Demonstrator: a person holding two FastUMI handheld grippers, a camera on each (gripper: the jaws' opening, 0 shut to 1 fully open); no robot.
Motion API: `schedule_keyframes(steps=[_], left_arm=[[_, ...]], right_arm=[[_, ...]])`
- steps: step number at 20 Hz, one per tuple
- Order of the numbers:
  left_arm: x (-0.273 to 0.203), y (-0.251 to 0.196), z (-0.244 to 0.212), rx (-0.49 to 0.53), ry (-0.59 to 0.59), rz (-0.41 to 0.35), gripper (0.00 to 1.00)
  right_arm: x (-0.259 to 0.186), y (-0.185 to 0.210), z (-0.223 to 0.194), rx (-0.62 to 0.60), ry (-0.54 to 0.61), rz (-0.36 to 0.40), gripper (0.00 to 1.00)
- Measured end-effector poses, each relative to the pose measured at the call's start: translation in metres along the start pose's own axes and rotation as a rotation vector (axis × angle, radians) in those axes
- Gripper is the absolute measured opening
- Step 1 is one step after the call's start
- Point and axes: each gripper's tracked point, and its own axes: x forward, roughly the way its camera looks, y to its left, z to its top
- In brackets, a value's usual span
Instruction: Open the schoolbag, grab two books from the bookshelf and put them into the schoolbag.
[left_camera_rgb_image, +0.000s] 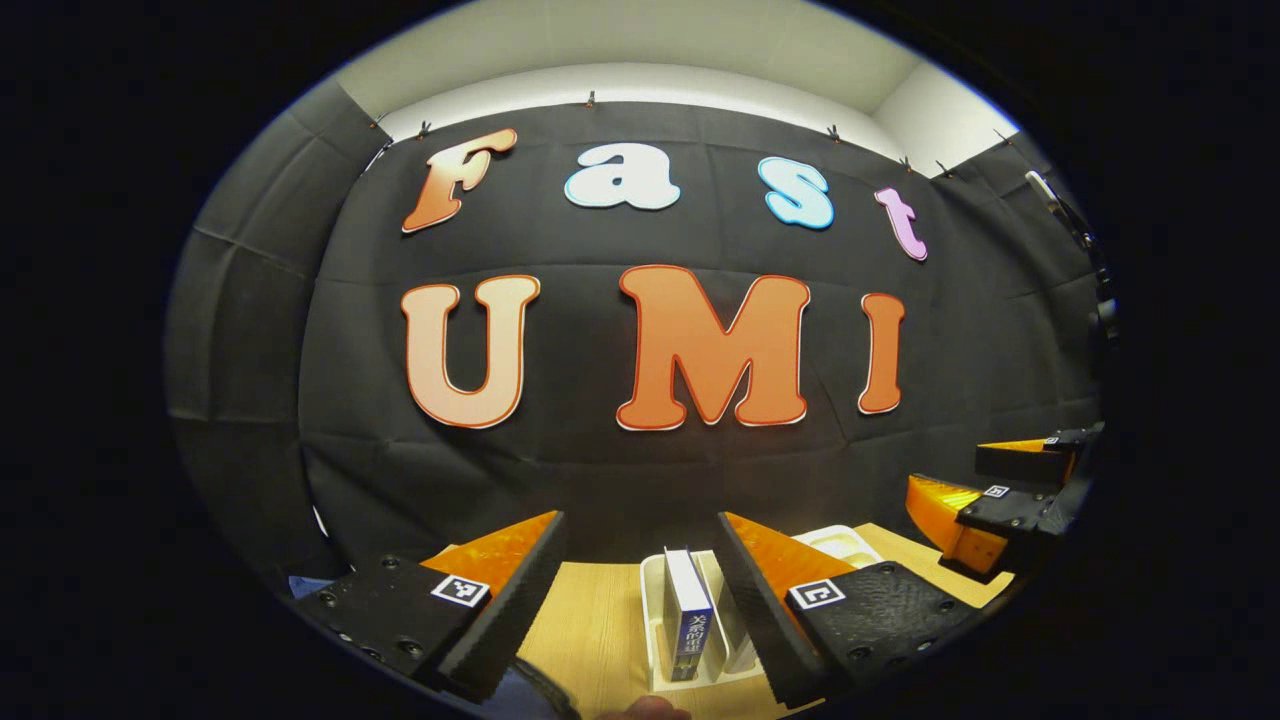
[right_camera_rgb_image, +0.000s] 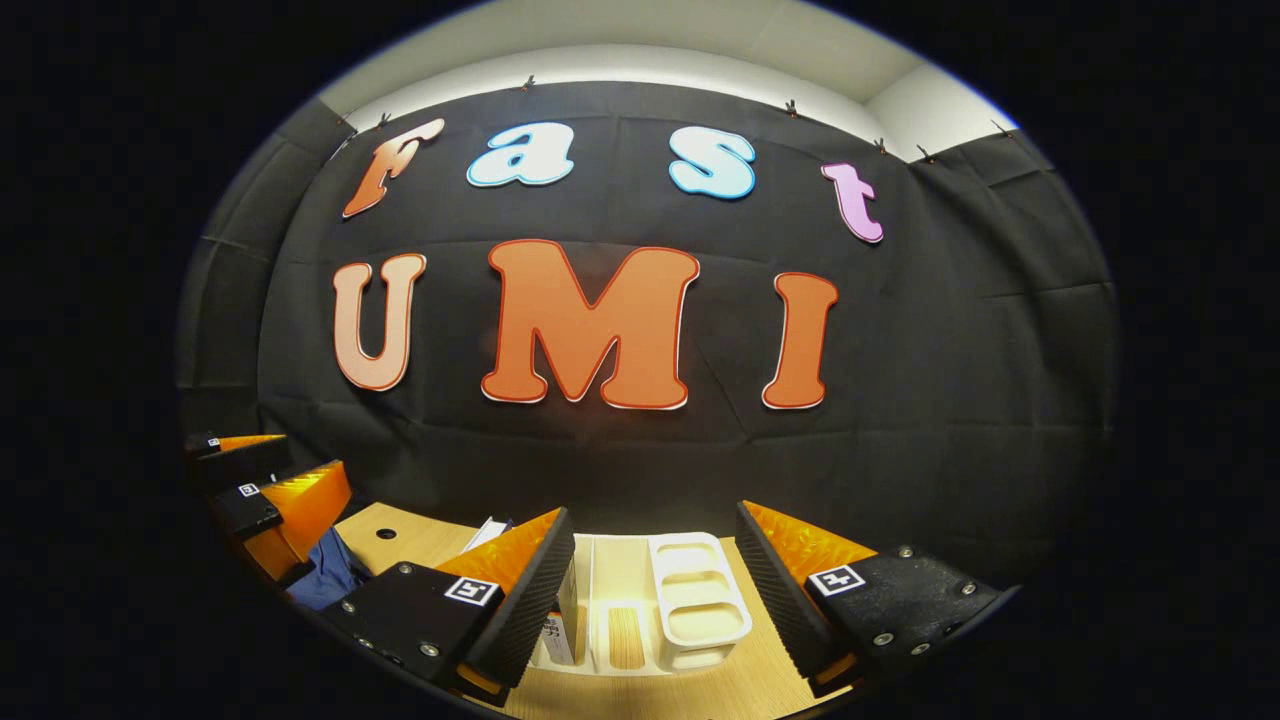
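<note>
**Two grippers over a desk rack, one book counted upright**

Two hand-held grippers were on record, both with fingers spread and nothing between them.

Item 1, left gripper (left_camera_rgb_image: 640, 600): seen in the left gripper view, released, its two fingers standing wide apart above a wooden table (left_camera_rgb_image: 590, 620). In the right gripper view it showed at the far left edge (right_camera_rgb_image: 262, 490), also parted.

Item 2, right gripper (right_camera_rgb_image: 655, 590): seen in the right gripper view, released, fingers wide apart and framing the rack. In the left gripper view it showed at the far right (left_camera_rgb_image: 985, 500), well apart from the left one.

Item 3, bookshelf (left_camera_rgb_image: 652, 610): one white plastic desk rack on the table, with slots at its left and a small tray of three compartments (right_camera_rgb_image: 697, 590) at its right.

Item 4, book (left_camera_rgb_image: 688, 620): one counted with certainty, blue spine with a white top edge, upright in a slot of the rack, between the left gripper's fingers but touching neither. A second pale volume seemed to stand just to its right; I could not tell for sure.

Item 5, schoolbag (right_camera_rgb_image: 330, 575): one patch of blue fabric at the near left, beside the left gripper; whether open or closed could not be told.
</note>
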Motion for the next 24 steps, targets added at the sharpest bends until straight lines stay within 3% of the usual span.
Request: schedule_keyframes(steps=[9, 24], left_arm=[[-0.006, 0.034, -0.037, 0.074, 0.123, 0.042, 0.92], [-0.061, 0.087, -0.212, 0.381, 0.633, 0.076, 0.92]], right_arm=[[0.009, -0.002, -0.014, 0.011, 0.032, 0.009, 0.97], [0.024, -0.034, -0.050, 0.036, 0.083, -0.009, 0.97]])
